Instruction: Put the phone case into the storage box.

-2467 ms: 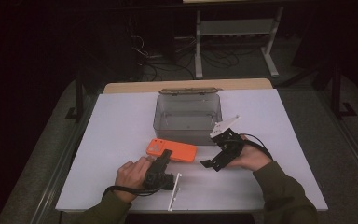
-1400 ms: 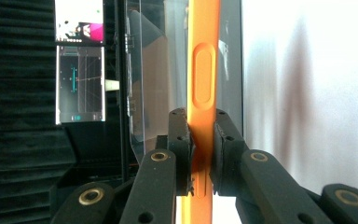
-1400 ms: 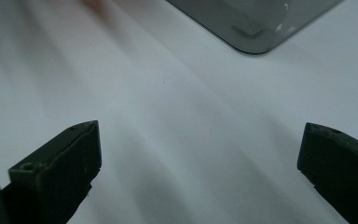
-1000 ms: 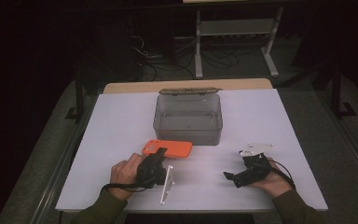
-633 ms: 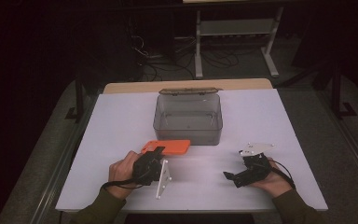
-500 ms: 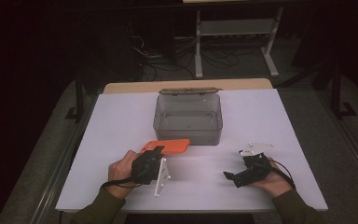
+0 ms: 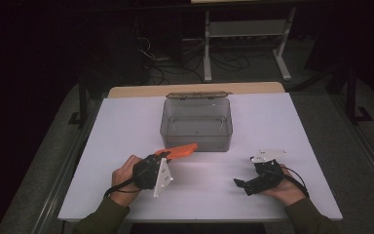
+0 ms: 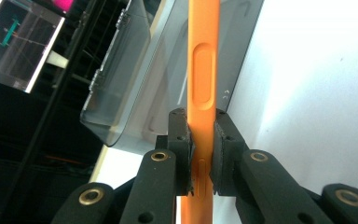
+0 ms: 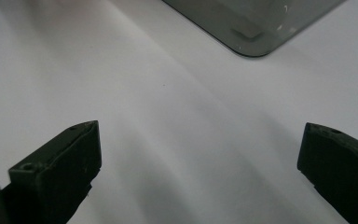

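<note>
A flat orange rectangular plastic object (image 7: 177, 151) is clamped edge-on between the two black jaws of the left gripper (image 8: 200, 149), whose pads (image 8: 181, 140) press against both of its faces. In the high view, the left gripper (image 7: 161, 157) is seen in the lower left part of the frame, held by the person's left hand (image 7: 123, 174), and the orange object is lifted off the white table top (image 7: 126, 122), slanting up and to the right towards the centre. Its far end lies just in front of the near wall of the clear grey plastic box (image 7: 197, 122), which stands open at the middle of the frame; whether the two touch cannot be told. In the left gripper view, the box (image 8: 135, 88) appears directly behind the orange object. The right gripper (image 7: 240, 184) is held low over the table in the lower right of the high view, well apart from the box. Its jaws are spread wide with nothing between them, as seen in the right gripper view, where a rounded corner of the box (image 9: 251, 28) lies at the upper right.
</note>
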{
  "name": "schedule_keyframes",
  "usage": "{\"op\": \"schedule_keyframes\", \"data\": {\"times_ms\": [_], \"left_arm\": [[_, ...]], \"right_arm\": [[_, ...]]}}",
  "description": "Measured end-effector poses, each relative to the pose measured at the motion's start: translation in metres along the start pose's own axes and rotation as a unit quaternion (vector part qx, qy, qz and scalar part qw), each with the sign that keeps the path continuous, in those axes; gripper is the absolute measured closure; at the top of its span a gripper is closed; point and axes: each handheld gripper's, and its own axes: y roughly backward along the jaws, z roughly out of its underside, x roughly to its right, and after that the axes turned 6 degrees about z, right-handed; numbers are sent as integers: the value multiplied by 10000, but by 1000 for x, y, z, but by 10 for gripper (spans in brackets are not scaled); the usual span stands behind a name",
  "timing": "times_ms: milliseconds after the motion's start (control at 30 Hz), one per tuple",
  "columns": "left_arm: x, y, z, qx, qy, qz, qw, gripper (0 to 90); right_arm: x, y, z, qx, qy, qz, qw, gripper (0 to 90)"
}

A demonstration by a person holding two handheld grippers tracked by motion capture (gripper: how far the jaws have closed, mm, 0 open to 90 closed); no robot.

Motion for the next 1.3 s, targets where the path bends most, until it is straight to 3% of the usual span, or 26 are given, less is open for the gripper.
{"op": "schedule_keyframes", "data": {"times_ms": [167,333,667,1000,1167,1300], "left_arm": [[-7,2,5,187,375,216,9989,803],[-13,3,9,358,727,412,9959,803],[-21,4,18,637,1330,757,9862,803],[-30,4,28,932,1957,1139,9695,802],[-34,4,32,1081,2244,1304,9597,803],[-37,5,35,1130,2389,1395,9543,802]], "right_arm": [[0,0,0,1,-8,4,10000,0],[0,0,0,-4,-4,1,10000,0],[0,0,0,-3,-17,7,10000,0],[0,0,0,0,-25,8,10000,0],[0,0,0,-5,-27,7,10000,0],[0,0,0,-4,-23,8,10000,0]]}}
